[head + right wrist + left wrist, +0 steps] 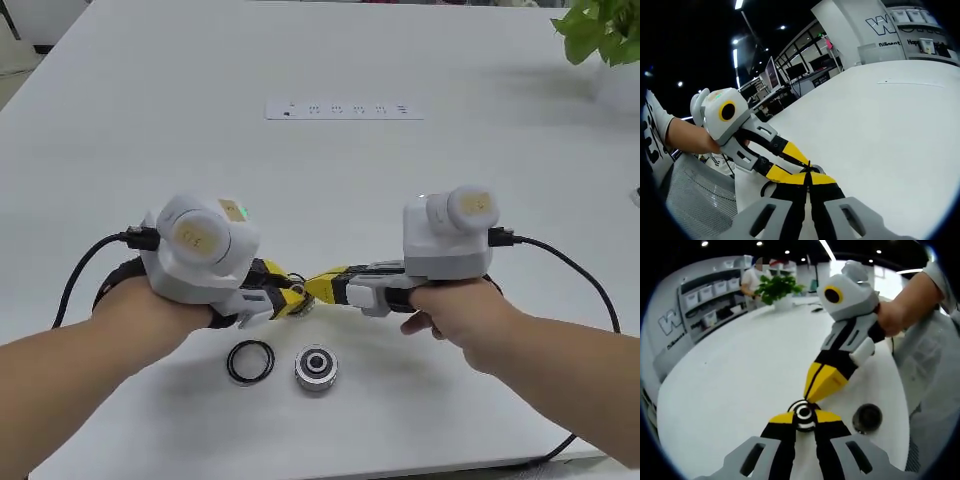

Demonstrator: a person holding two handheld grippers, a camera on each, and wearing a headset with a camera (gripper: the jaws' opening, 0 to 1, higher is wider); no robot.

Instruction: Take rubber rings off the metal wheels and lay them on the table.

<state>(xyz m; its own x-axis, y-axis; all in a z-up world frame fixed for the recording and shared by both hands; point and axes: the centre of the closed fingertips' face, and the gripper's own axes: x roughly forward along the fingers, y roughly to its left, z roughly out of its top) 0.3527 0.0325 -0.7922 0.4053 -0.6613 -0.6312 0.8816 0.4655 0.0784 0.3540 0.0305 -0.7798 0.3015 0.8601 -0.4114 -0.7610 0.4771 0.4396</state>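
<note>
The left tongs (pixel 805 416) rise from the bottom centre of the left gripper view. Their yellow-tipped jaws are closed on a small metal wheel with a black rubber ring (pixel 804 412), gripping it from both sides. The right tongs (pixel 812 396) reach down from the upper right of that view. Their yellow jaws are pressed together and their tips touch the top edge of the held wheel; whether they pinch the ring itself I cannot tell.

In the head view the two pairs of tongs meet tip to tip just below the middle of the frame, above the white counter (pixel 400 190). The left hand (pixel 160 315) grips its tool at lower left and the right hand (pixel 465 315) grips the other at lower right.

Below the meeting point, a loose black rubber ring (pixel 250 361) lies flat on the counter. A bare metal wheel (pixel 316 367) lies just to its right, close to the ring but apart from it.

A black cable (pixel 78 278) trails off each tool toward the frame edges. A white power strip (pixel 343 110) lies at upper centre, and a green leafy plant (pixel 600 30) stands in the upper right corner.
</note>
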